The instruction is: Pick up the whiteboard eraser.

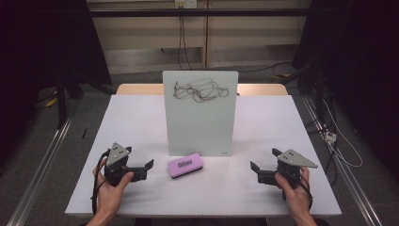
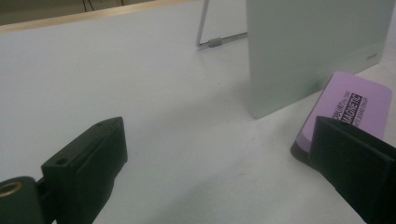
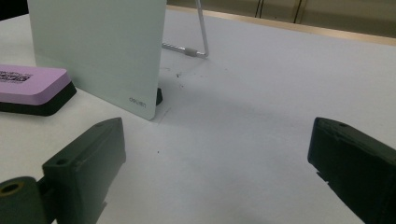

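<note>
Eraser (image 1: 184, 166): purple, printed "MAGNETIC", near table (image 1: 141, 122) front edge.
Board (image 1: 200, 113): scribbled, "deli" at lower corner.
My left tongs (image 1: 148, 169): spread.
My right tongs (image 1: 254, 170): spread.

Pale green-white board (image 1: 200, 113) with dark scribble; purple eraser (image 1: 185, 166), black base, black label; white table (image 1: 141, 122)

On the table (image 1: 141, 122), an eraser (image 1: 184, 166) lies just before the board (image 1: 200, 113), perhaps touching it.

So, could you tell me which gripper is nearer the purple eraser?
Left. The left gripper sits just beside the purple eraser; the right gripper is farther off on its other side.
</note>
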A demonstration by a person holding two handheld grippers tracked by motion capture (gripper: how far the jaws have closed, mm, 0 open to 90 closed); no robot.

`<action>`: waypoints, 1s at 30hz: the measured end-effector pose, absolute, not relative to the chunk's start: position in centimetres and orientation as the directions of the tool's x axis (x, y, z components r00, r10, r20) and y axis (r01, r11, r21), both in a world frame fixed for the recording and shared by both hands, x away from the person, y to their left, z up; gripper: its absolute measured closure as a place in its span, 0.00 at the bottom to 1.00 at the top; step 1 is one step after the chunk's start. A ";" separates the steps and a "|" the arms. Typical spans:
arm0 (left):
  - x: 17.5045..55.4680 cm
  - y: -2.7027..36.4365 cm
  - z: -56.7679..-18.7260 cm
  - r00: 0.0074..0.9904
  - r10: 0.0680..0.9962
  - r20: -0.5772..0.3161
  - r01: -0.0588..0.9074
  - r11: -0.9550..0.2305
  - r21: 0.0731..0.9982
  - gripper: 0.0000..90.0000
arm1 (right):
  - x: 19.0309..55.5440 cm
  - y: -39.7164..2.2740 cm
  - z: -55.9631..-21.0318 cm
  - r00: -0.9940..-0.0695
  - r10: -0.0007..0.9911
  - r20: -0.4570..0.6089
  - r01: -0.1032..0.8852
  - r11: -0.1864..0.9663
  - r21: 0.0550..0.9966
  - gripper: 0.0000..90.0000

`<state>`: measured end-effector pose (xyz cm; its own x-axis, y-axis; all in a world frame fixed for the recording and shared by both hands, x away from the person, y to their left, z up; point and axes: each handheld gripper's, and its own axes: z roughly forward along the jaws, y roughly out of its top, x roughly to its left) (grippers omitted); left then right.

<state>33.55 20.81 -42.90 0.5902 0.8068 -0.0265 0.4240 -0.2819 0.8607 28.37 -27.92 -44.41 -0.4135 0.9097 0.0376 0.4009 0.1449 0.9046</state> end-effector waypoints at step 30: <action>34.5 17.5 -42.7 0.797 0.598 -0.088 0.423 -0.448 0.788 0.13 | 28.7 -27.9 -44.5 -0.453 0.890 0.056 0.423 0.159 0.892 0.05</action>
